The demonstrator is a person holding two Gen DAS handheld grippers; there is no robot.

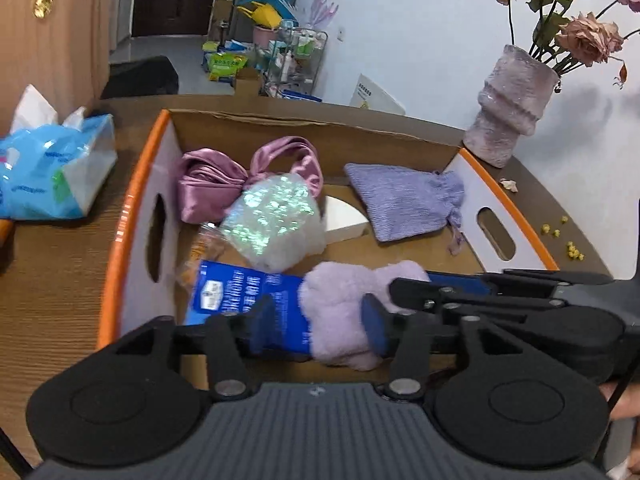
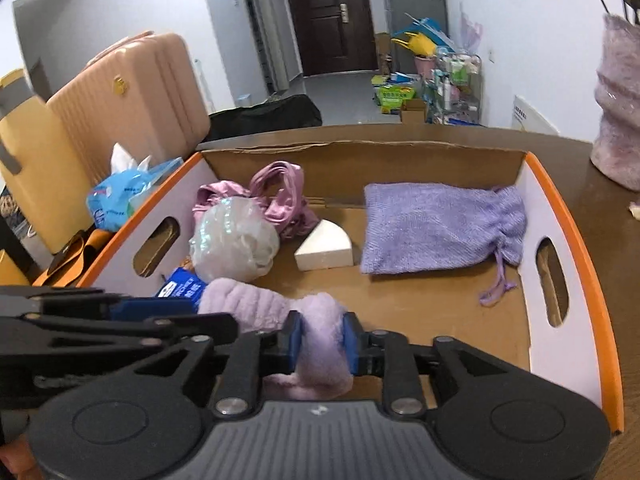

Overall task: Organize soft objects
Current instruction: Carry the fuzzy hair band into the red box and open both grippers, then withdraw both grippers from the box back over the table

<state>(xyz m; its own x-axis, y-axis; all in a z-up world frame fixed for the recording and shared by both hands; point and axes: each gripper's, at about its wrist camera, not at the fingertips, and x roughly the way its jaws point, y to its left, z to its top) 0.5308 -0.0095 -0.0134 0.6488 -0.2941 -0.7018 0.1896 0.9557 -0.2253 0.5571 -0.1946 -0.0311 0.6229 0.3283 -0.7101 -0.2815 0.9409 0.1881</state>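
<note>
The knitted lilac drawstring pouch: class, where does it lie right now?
In both wrist views the knitted lilac drawstring pouch lies flat in the cardboard box, at the far right, just right of the white wedge block.

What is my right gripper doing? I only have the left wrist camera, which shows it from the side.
Observer: The right gripper pinches the fluffy lilac cloth between both pads.
Operator: What's the white thing behind the shiny bag?
Observer: A white wedge-shaped block, lying between that bag and the purple pouch.
Operator: Anything beside the pink suitcase?
Observer: A yellow suitcase stands next to it.
</note>
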